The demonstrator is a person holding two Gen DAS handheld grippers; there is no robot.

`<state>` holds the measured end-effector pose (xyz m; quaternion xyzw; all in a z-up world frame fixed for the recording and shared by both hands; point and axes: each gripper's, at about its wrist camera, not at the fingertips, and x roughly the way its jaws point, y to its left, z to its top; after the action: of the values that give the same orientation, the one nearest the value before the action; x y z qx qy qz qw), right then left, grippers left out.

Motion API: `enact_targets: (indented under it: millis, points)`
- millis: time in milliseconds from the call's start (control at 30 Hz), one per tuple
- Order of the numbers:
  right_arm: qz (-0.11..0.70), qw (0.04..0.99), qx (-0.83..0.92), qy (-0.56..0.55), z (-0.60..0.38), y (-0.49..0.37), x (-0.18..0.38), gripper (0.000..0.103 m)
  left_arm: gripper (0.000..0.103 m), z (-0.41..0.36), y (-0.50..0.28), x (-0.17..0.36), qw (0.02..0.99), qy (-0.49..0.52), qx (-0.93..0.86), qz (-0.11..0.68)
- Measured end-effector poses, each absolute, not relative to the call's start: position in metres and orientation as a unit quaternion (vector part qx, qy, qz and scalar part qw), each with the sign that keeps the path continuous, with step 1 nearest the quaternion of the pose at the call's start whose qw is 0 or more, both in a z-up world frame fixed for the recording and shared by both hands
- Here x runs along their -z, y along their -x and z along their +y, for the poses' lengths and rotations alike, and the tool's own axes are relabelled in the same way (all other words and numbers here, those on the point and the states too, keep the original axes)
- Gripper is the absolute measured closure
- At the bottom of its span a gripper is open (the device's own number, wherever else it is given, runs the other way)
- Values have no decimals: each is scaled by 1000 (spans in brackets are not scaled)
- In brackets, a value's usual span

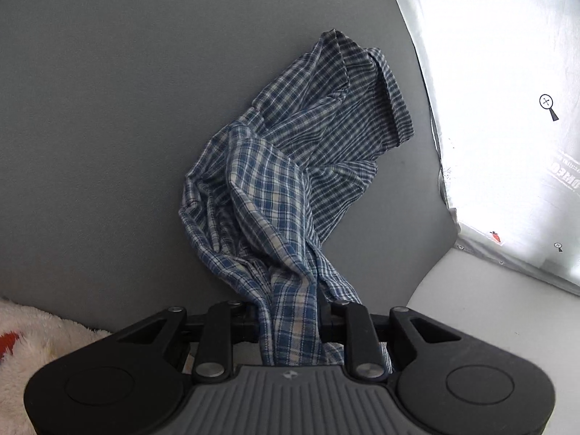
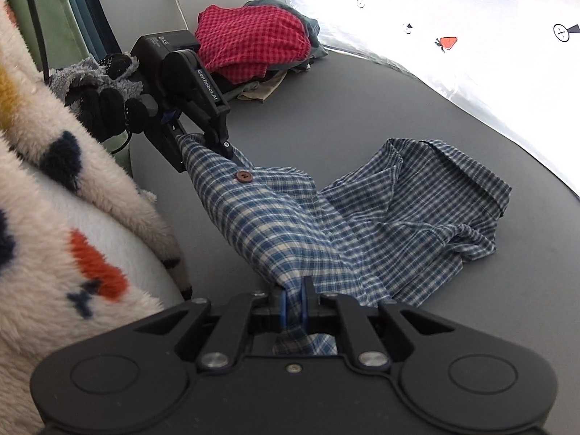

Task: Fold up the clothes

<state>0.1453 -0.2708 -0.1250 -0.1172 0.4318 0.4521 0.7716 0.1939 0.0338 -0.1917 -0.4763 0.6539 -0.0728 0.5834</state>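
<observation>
blue plaid shirt [image 2: 380,217], button-front, crumpled, lying mostly on grey table surface [image 2: 326,108], far end with collar folds resting flat, near end lifted off the surface by two grips. left gripper [image 2: 203,145], black, branded lettering on its side, held in a gloved hand [image 2: 105,105] with a grey fuzzy cuff; jaws narrowly parted and pinching a bunched corner of the shirt just above a brown button [image 2: 243,176]; same grip seen from the left wrist view as left gripper [image 1: 290,315] with a thick twist of plaid cloth running between the fingers and down toward the camera. right gripper [image 2: 294,304], jaws nearly closed on a thin fold of the shirt hem, blue pads showing either side of the cloth, a scrap of plaid poking out behind them. stretch of shirt between the two grips raised and taut-ish, remainder sagging to the table. pile of other clothes [image 2: 253,47], red checked garment on top with darker items beneath, at the far end of the table, well apart from the shirt. white printed sheet [image 2: 453,36] with small strawberry and carrot motifs along the far right edge, brightly lit. cream fleece garment [image 2: 65,217] with orange, navy and mustard marks at the near left, just beside the table edge.
</observation>
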Motion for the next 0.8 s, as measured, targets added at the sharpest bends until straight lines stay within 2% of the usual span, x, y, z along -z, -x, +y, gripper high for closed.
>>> enact_targets:
  millis: [233,300,333,400,533,600,667,800]
  points:
    - [427,799,-413,95,-283,-240,144,94,59,24,-277,203,597,483,67,637]
    - [431,808,-391,93,-284,-274,157,93,43,25,-300,204,608,490,51,622]
    - [433,814,-376,91,-285,-289,163,92,40,25,-312,201,620,490,51,610]
    - [436,828,-344,85,-286,-317,176,90,29,27,-332,192,649,486,55,583]
    - [413,874,-252,51,-296,-351,187,84,21,31,-349,162,747,435,52,499]
    - [398,890,-220,5,-307,-357,185,78,20,27,-346,154,791,391,52,468]
    - [384,902,-194,-41,-320,-356,186,59,17,18,-340,153,819,341,68,457]
    - [391,901,-156,-105,-338,-336,205,52,14,-16,-329,170,859,205,102,458]
